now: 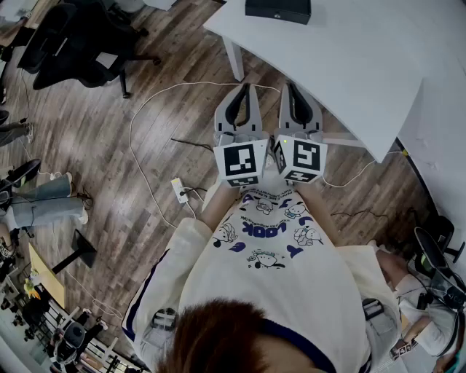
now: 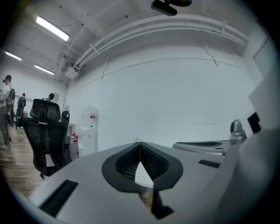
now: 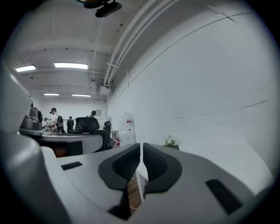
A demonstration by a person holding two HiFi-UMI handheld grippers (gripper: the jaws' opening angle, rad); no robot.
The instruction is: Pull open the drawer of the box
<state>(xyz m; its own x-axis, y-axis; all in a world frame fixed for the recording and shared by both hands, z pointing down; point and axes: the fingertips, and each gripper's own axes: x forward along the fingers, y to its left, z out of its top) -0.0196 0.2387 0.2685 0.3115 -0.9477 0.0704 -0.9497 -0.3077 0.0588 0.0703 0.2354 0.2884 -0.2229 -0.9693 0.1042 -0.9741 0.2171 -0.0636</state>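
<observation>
A: Where is the box sitting?

B: The box (image 1: 277, 9) is sitting on the white desk (image 1: 349, 65), at the far edge of the head view. It is lying well apart from both tools. Only a dark, flat shape is showing, so I cannot tell where its drawer is or how it is standing.

A: What is the left hand-held gripper (image 1: 245, 87) doing?

B: It is hanging in the air in front of the person's chest and pointing level over the wooden floor (image 1: 109, 146). Its jaws are pressing together at the tips, with nothing between them.

A: And the right hand-held gripper (image 1: 291, 87)?

B: It is hanging just beside the left one, the two running nearly parallel. Its tips are reaching toward the near edge of the desk. Its jaws are also pressing together, pinching nothing.

A: Is anything else showing?

B: A white cable (image 1: 138, 138) is looping across the floor to a power strip (image 1: 180, 190), and a black chair (image 1: 73, 44) is standing off to the left.
</observation>
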